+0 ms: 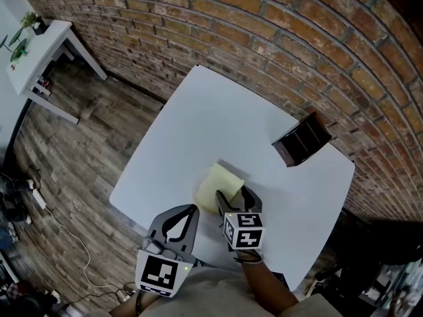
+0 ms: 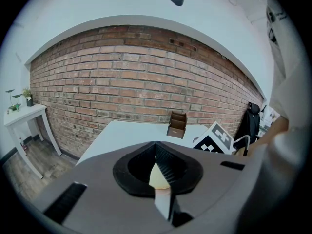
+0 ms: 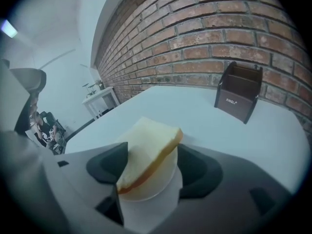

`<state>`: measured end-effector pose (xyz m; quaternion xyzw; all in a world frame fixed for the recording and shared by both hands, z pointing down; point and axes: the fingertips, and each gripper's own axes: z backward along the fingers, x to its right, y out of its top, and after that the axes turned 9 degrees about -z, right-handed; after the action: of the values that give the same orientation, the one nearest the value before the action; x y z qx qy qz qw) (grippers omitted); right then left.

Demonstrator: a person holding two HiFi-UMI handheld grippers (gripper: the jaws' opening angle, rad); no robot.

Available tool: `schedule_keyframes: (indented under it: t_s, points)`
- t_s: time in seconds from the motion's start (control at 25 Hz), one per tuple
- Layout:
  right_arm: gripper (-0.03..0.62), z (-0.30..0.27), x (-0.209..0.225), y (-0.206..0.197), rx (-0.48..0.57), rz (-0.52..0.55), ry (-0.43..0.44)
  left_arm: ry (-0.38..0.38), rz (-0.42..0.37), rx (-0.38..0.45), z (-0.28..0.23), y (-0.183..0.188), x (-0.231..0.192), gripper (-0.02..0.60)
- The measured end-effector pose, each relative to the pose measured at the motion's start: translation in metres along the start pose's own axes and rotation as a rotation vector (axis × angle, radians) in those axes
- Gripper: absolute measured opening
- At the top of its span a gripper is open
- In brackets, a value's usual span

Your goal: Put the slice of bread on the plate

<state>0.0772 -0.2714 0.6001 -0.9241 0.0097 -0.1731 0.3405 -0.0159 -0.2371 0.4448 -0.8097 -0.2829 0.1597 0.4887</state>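
Note:
A pale slice of bread (image 1: 220, 185) with a tan crust lies on a small white plate (image 3: 146, 195) near the front of the white table (image 1: 218, 124). My right gripper (image 1: 234, 193) reaches down over it with its jaws wide apart. In the right gripper view the bread (image 3: 148, 152) sits between them, its left corner close to one jaw and a gap at the other. My left gripper (image 1: 192, 209) hovers just left of the plate with its jaws together and nothing in them. Through its opening a bit of the bread (image 2: 157, 177) shows.
A dark brown open box (image 1: 302, 139) stands at the table's far right by the brick wall. A white side table (image 1: 39, 51) with small plants stands at the far left over wood flooring. Cables lie on the floor at the left.

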Motion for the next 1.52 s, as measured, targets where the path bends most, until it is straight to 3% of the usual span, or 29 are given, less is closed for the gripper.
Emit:
schedule_keyframes:
  t_s: [0.2,0.64,1.0,1.16,1.52]
  points:
    - [0.336,0.003,0.005,0.001,0.000,0.034,-0.056,0.004,-0.002,0.004,0.003,0.002,0.000,0.011]
    - [0.328,0.013,-0.001,0.010,0.051,0.026,-0.040,0.002,-0.001,0.012,0.006,0.003,0.004,0.011]
    - [0.076,0.019,-0.011,0.023,0.106,0.053,-0.011,-0.005,-0.008,0.015,0.006,0.005,0.007,0.011]
    - [0.013,0.024,-0.015,0.030,0.140,0.066,0.003,-0.011,-0.015,0.020,0.005,0.005,0.010,0.011]
    - [0.008,0.051,-0.033,0.055,0.242,0.089,0.044,-0.021,-0.027,0.038,0.009,0.009,0.014,0.011]
